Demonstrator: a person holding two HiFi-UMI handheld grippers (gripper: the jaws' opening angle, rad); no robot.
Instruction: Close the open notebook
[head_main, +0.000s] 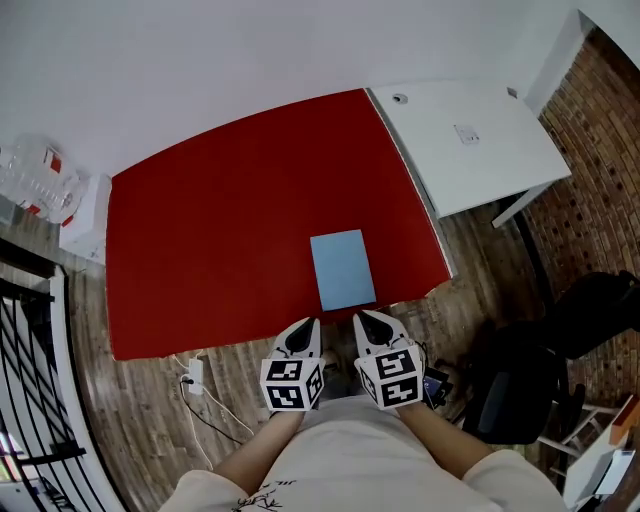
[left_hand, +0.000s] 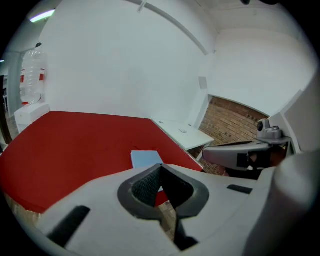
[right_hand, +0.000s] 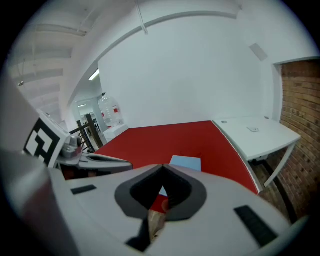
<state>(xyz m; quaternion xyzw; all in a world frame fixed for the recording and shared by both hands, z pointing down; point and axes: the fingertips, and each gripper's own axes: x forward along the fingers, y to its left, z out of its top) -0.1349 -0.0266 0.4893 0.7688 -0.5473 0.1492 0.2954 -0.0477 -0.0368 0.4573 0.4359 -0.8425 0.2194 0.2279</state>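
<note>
A light blue notebook (head_main: 343, 269) lies shut and flat on the red table (head_main: 230, 220), close to its near edge. It also shows in the left gripper view as the notebook (left_hand: 146, 158) and in the right gripper view as the notebook (right_hand: 185, 162). My left gripper (head_main: 311, 324) and right gripper (head_main: 362, 318) hang side by side just off the table's near edge, apart from the notebook. Both are shut, tips meeting, with nothing between them. In each gripper view the jaws (left_hand: 160, 167) (right_hand: 163, 167) meet at a point below the notebook.
A white desk (head_main: 465, 140) adjoins the red table on the right, with a brick wall (head_main: 600, 150) beyond it. A black chair (head_main: 520, 390) stands at the right. A power strip and cable (head_main: 195, 378) lie on the wooden floor. Black railing (head_main: 30, 400) and a clear water bottle (head_main: 35, 175) are at the left.
</note>
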